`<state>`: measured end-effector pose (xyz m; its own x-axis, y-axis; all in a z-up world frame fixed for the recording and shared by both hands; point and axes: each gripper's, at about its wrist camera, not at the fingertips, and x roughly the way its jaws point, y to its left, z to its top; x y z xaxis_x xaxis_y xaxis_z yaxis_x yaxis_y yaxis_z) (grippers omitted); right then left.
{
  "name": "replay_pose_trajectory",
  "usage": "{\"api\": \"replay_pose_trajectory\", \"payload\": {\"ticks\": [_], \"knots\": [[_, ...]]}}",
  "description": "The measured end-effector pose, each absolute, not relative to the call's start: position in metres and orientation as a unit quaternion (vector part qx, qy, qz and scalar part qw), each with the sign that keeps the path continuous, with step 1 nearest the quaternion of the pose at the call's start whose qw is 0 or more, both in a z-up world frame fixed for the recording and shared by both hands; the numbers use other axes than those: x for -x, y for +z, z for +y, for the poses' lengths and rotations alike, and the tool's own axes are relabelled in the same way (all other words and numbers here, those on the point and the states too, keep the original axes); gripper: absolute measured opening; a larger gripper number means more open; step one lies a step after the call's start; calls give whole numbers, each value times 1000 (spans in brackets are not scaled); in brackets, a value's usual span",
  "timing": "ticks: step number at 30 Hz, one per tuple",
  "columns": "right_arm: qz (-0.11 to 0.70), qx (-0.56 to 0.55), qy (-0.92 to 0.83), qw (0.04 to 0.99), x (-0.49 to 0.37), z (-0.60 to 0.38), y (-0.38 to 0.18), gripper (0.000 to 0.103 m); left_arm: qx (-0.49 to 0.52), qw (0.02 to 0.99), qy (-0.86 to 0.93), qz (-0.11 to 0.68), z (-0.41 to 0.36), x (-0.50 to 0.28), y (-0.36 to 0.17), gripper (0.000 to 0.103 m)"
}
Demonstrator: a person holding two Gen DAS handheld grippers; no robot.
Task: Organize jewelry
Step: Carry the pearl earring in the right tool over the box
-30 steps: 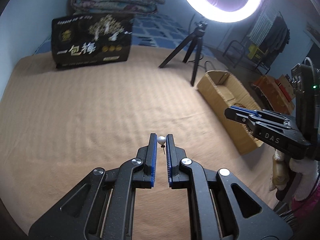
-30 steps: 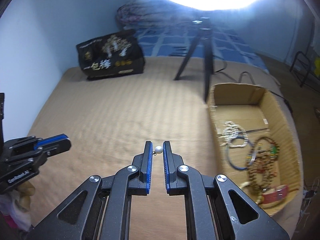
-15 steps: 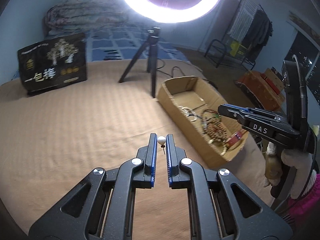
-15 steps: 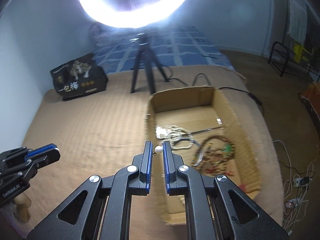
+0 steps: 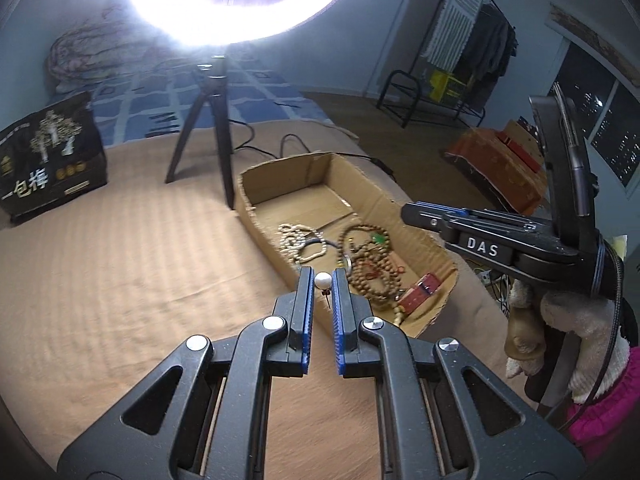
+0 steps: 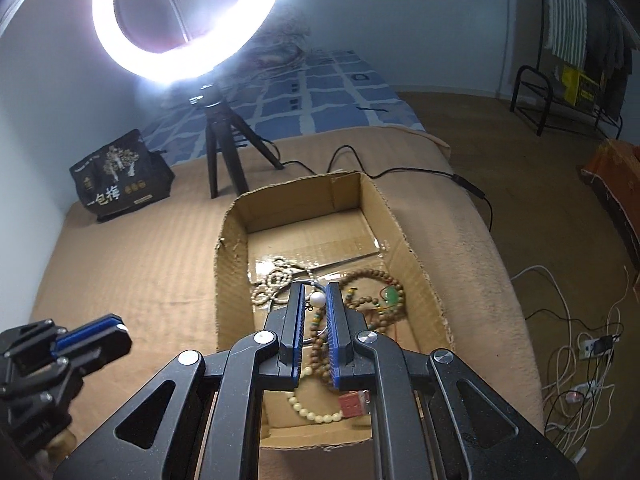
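The right gripper hung over the cardboard box, its fingers pinching a white pearl earring at their tips. The left gripper sat beside the box, above the tan blanket, likewise clamping a pearl earring with a thin post pointing downward. Wooden bead strands lay inside the box.

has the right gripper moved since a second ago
Yes. The right gripper, shut on a pearl earring, has swung from the tan bedspread to above the cardboard box.
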<state>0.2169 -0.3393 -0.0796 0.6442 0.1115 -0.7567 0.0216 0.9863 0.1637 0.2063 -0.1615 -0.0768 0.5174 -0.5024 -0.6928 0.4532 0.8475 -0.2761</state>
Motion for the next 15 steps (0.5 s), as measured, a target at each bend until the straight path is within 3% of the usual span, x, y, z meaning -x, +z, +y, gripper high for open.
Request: {"api": "replay_pose_trajectory", "payload": {"ticks": [15], "knots": [[433,-83,7,898,-227,-350,-92,9,21,864,-279,419,-199,-213,-94,7]]}}
